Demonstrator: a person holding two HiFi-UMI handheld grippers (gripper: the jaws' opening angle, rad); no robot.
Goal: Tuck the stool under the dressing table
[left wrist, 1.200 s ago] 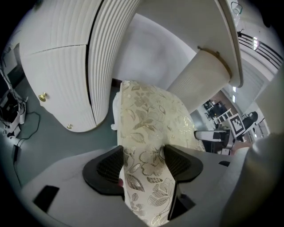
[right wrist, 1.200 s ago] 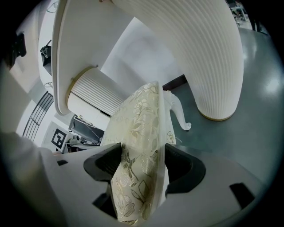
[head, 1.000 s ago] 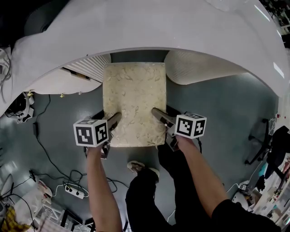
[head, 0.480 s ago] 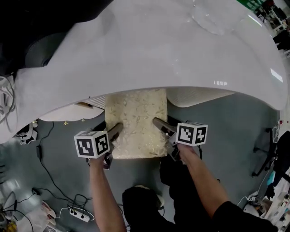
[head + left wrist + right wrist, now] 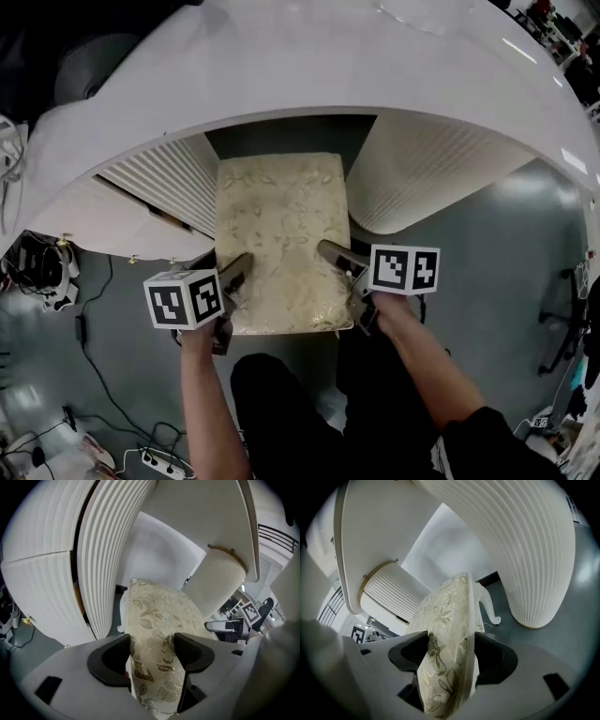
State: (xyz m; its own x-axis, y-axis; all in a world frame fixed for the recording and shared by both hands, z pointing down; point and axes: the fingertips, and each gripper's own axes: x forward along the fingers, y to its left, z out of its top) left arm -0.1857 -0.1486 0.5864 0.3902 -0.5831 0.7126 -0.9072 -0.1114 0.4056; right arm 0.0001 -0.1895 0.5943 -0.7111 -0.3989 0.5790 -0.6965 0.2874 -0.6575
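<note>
The stool [image 5: 281,239] stands in the mouth of the dressing table's [image 5: 309,66] knee space. Its far end sits between the left pedestal [image 5: 169,183] and the right pedestal [image 5: 422,169], both ribbed. Its near end juts out in front of the table toward the person. A strip of dark floor [image 5: 291,136] shows beyond the stool, under the table top.

The left gripper [image 5: 236,270] is clamped on the near left edge of the floral cushion [image 5: 154,616]. The right gripper [image 5: 333,253] is clamped on the near right edge. In each gripper view the padded edge fills the gap between the jaws.

To my eye the push is partly done and the stool is not yet tucked. The next move looks like a straight shove deeper under the table, both hands together. The stool should stay centred so its curved white leg [image 5: 490,604] keeps off the pedestals; the gaps on both sides are narrow.

As for containers, the pedestals may house drawers or cupboards. They look shut from here, and I can't see what, if anything, is inside.
</note>
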